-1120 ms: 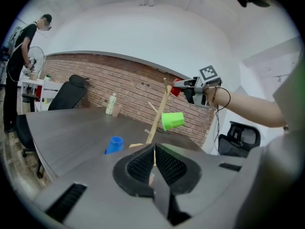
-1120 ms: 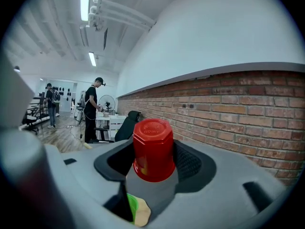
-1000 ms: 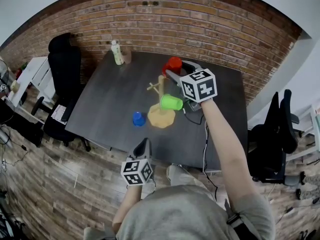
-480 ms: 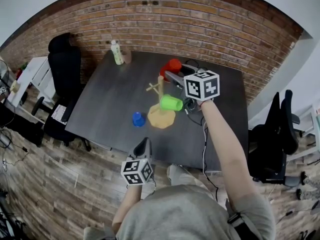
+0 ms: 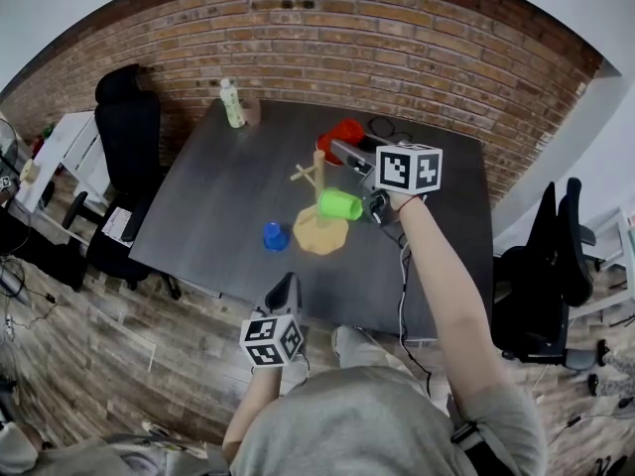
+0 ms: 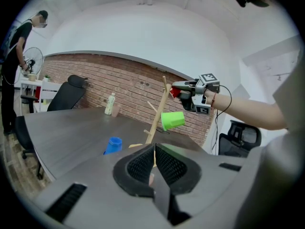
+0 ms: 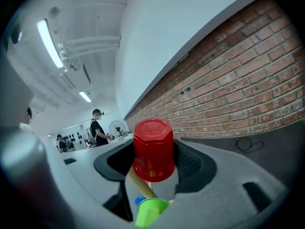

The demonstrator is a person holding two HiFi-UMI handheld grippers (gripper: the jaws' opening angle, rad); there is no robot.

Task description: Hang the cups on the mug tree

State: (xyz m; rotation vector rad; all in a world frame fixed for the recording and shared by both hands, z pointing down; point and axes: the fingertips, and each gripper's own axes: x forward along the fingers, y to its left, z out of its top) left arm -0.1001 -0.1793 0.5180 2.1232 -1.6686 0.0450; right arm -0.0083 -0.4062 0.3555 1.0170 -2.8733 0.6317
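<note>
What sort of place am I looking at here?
Most likely an office or lab workroom: a dark table near a bare brick wall, a black office chair beside it, and ceiling strip lights.

We counted three cups: one red cup [image 7: 152, 149], one green cup [image 5: 340, 204] and one blue cup [image 5: 275, 236]. We recorded one wooden mug tree [image 5: 319, 236] and one dark table [image 5: 218, 206]. We noted one bottle [image 5: 232, 104] and one brownish tumbler [image 5: 252, 113]. Black office chairs numbered two: the left chair [image 5: 127, 137] and the right chair [image 5: 544, 256]. Background persons [image 7: 97, 128] numbered at least two in the right gripper view; we could not fix the total.
</note>
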